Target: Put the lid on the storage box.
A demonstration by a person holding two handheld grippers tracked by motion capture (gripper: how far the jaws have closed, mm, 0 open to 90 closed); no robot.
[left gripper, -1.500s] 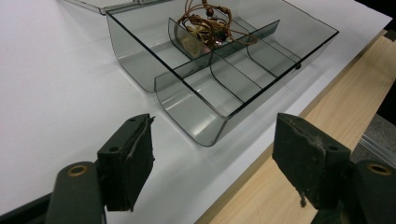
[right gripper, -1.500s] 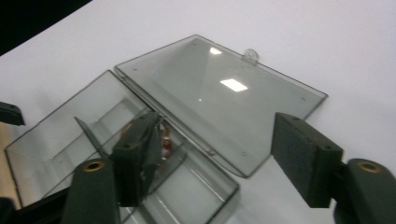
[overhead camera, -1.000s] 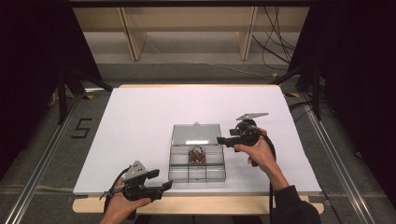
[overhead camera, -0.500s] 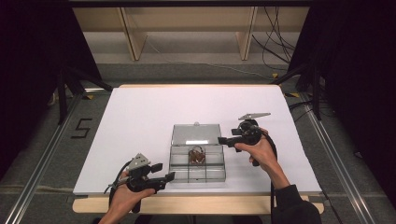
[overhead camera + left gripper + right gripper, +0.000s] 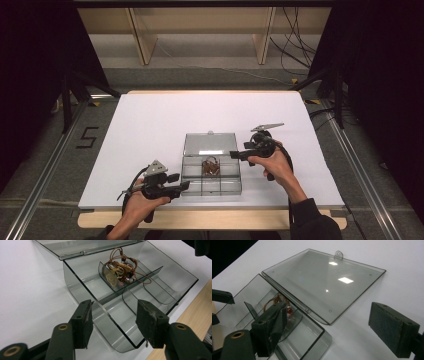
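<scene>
Clear smoke-grey plastic organizer box (image 5: 211, 172) sits on the white tabletop (image 5: 150, 125), near the front edge and a little right of centre, its hinged lid (image 5: 209, 144) swung fully open and lying flat on the tabletop behind it. Thin dividers split the box into compartments; a tangle of brown cord jewellery with beads (image 5: 210, 166) lies in a middle compartment of the rear row, against a divider. Other compartments look bare. Left gripper (image 5: 181, 186) rests low at the box's front-left corner, held in the person's left hand (image 5: 145, 202) by the front edge of the tabletop. In the left gripper view its jaws stand wide apart, holding nothing, and straddle the box's near side wall (image 5: 105, 311): one pad (image 5: 83, 320) is outside over the tabletop, the other (image 5: 150, 322) over the box's inside. Whether a pad touches the wall I cannot tell. Right gripper (image 5: 235, 155) hangs at the box's right rear corner, beside the lid's right edge, in the right hand (image 5: 275, 167). Its jaws are also wide and hold nothing; in the right gripper view one jaw sits over the box, the other over bare tabletop beside the lid (image 5: 324, 282). Broad open tabletop lies behind the lid and to the left of the box; a narrower strip to the right.
</scene>
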